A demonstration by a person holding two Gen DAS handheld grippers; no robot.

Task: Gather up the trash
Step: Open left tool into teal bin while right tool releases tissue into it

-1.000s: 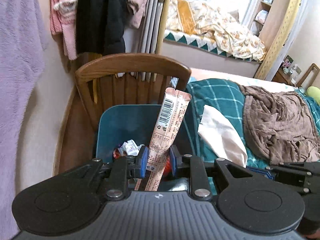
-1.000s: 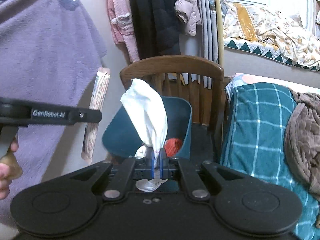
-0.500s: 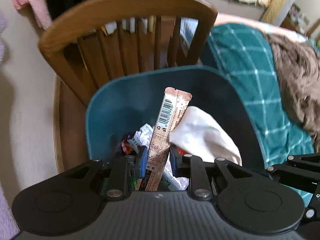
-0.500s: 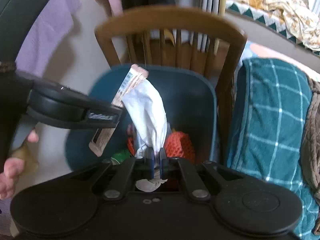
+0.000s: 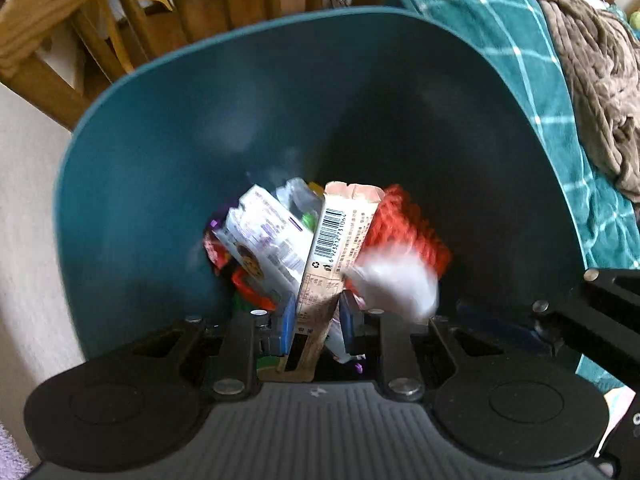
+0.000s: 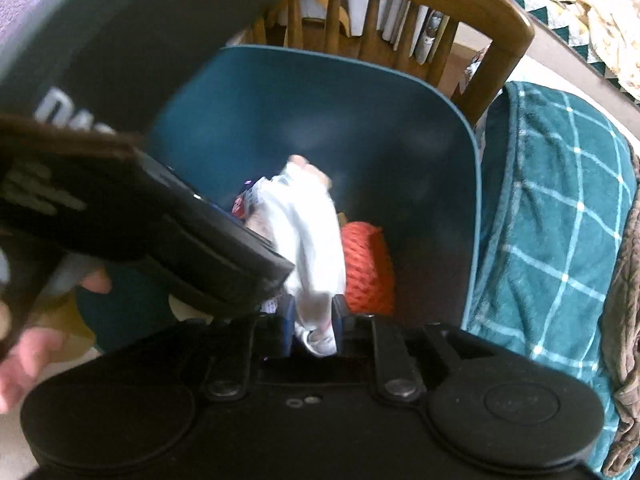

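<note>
We count two grippers, both pointing down into one teal bin [image 5: 132, 184] that stands in front of one wooden chair [image 6: 492, 12], with a teal checked blanket [image 6: 560, 208] just to the right of the bin and a brown knitted throw [image 5: 600, 80] lying over it. The left gripper [image 5: 316, 322] has its blue-padded fingers narrowly parted and pressed on one long snack wrapper [image 5: 340, 236], which stands almost upright between them, its upper end down among the rubbish. That wrapper is pale pink and beige, flat and narrow, with a black barcode and rows of small print on the side facing us, and a crimped top edge. The right gripper [image 6: 314, 322] has just been letting its jaws out a little, and one white tissue [image 6: 308, 240] sits between them; it is soft, crumpled and blurred, rising from the fingers into the bin, and we cannot tell whether the pads touch it at all. In the left view the same tissue shows as a white smear just right of the wrapper. Already in the bin we make out one orange-red mesh net [image 6: 366, 268] towards the right, one white and purple packet [image 5: 268, 248] left of the wrapper, and a few smaller red, green and clear scraps, too jumbled to count. One hand [image 6: 24, 364] shows at the lower left of the right view, under the left gripper's black body.
</note>
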